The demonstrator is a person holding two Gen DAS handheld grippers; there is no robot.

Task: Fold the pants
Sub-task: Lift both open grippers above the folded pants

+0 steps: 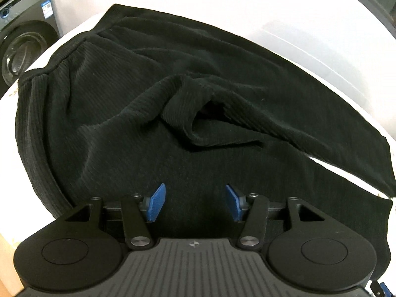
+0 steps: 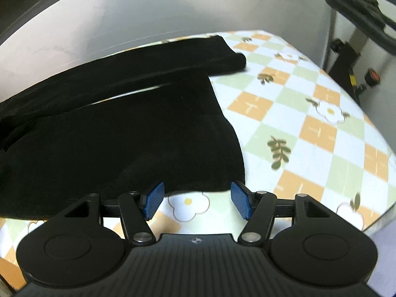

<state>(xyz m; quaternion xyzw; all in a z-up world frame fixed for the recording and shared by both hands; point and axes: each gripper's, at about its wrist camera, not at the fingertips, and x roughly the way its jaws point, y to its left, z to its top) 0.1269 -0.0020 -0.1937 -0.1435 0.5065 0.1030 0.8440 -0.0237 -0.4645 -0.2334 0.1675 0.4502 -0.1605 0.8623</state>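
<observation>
Left gripper [image 1: 194, 203], seen from its wrist cam: jaws standing apart w/ nothing between the blue pads [image 1: 156, 203], hovering over the near part of the pants [image 1: 123, 113] w/o gripping. Right gripper [image 2: 198, 201]: likewise released, pads spread over bare cloth-covered table just off the hem of the near leg [image 2: 138, 133], hem edge lying between and just beyond the tips.

Pants lying spread on the table, waistband [image 1: 49, 66] toward the left side, two legs running rightward; far leg [image 2: 173, 57] reaching further than the near one, a thin strip of table showing between them. Crotch area is bunching into a raised fold [image 1: 198, 116].

Handling (judged): ribbed knit, soft and limp, light, not slippery or fragile; will be draping and sagging when lifted, so pinching at two points is advisable. Likely holds: near edge close to the waist for the left, hem corner of the near leg for the right. Bunched fold prob. needs smoothing or it will be trapped in the fold.

Surface: tablecloth [image 2: 309, 128], checked orange/green/white w/ flowers and leaves, flat; washed out to white in the left view. Room: washing machine [image 1: 24, 39] beyond the table's left end, pale wall [image 2: 148, 12] behind, dark wheeled equipment [image 2: 358, 24] at far right, not clearly identifiable
</observation>
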